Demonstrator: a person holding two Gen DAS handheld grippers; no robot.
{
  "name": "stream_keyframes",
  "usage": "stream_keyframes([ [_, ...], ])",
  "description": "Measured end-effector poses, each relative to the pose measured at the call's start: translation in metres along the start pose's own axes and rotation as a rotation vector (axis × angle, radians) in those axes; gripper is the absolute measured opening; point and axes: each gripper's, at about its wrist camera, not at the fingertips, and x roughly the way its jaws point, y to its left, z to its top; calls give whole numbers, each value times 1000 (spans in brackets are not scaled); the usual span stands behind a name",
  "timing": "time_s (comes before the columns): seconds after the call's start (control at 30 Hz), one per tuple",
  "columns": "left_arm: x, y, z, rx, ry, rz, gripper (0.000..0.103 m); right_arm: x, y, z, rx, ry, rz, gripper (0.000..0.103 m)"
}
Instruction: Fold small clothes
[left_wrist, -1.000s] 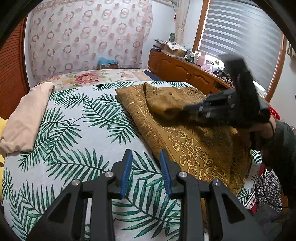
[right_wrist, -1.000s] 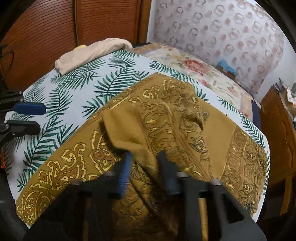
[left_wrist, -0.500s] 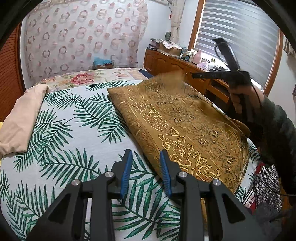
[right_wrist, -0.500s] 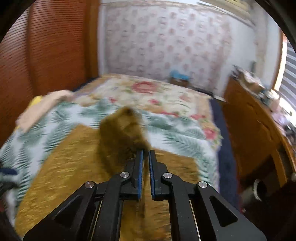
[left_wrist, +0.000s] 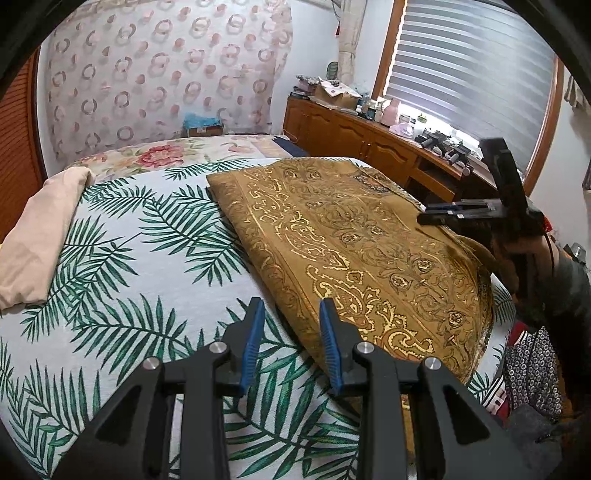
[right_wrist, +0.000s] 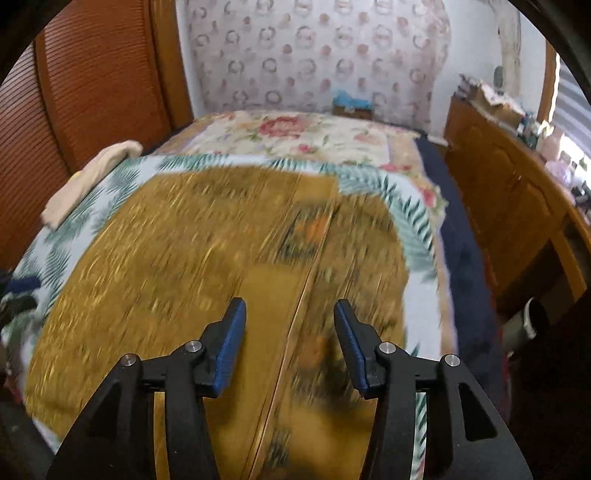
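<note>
A mustard-gold cloth with a paisley pattern (left_wrist: 354, 243) lies spread flat on the palm-leaf bedspread (left_wrist: 122, 266). It also fills the right wrist view (right_wrist: 192, 266), blurred by motion. My left gripper (left_wrist: 290, 332) is open and empty, low over the bedspread by the cloth's near left edge. My right gripper (right_wrist: 290, 332) is open and empty just above the cloth; it also shows in the left wrist view (left_wrist: 439, 216) over the cloth's right side.
A beige folded cloth (left_wrist: 40, 229) lies at the bed's left edge. A floral blanket (left_wrist: 162, 155) covers the far end. A wooden cabinet (left_wrist: 373, 147) with clutter stands to the right under the window. A wooden wardrobe (right_wrist: 85, 85) stands on the left.
My right gripper lifted the folded-over part of the gold cloth, carried it back, then opened and let go. The cloth now lies spread flat. My left gripper stayed open and nearly still.
</note>
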Motion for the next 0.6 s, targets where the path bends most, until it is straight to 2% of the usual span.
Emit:
stream_keyframes([
  [0.13, 2, -4, 0, 7, 2, -6, 29, -1, 6, -15, 3, 15, 43, 50],
  [0.33, 3, -5, 1, 10, 6, -2, 29, 4, 12, -22, -12, 38, 48, 39],
  [0.4, 3, -6, 1, 10, 7, -1, 29, 2, 10, -23, -7, 24, 52, 25],
  [0.43, 3, -5, 1, 9, 7, -1, 29, -1, 10, -23, -10, 6, 59, 11],
  [0.5, 3, -6, 1, 11, 6, -3, 29, -9, 11, -23, -16, -32, 68, 3],
  [0.6, 3, -7, 1, 12, 7, -9, 29, -27, 13, -20, -28, -106, 56, 1],
])
